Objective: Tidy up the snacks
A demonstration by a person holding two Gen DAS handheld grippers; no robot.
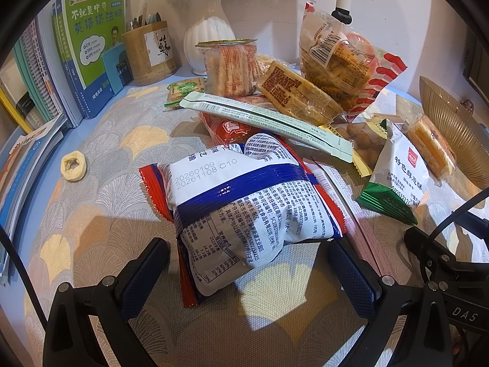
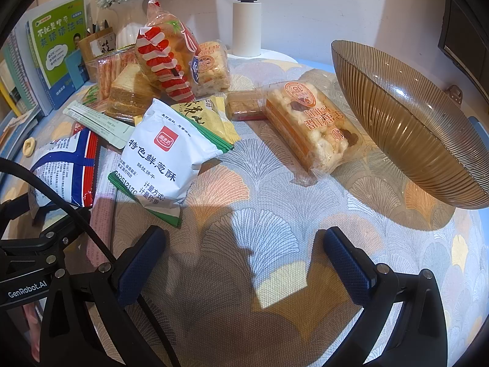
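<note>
Low over the tablecloth, left gripper [image 1: 247,272] straddles the blue-striped packet [image 1: 241,211], spread; right gripper [image 2: 244,263] likewise spread, empty.

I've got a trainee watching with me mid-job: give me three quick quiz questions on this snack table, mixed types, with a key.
1. True or false: the amber ribbed bowl already holds snacks.
2. Multiple choice: what lies between the open fingers of the left gripper? A) the white packet with the green edge B) the white packet with blue stripes C) the long white stick sachet
3. Fill in: the right gripper is open over bare ____.

Key
1. False; its visible inside is bare.
2. B
3. tablecloth
</note>
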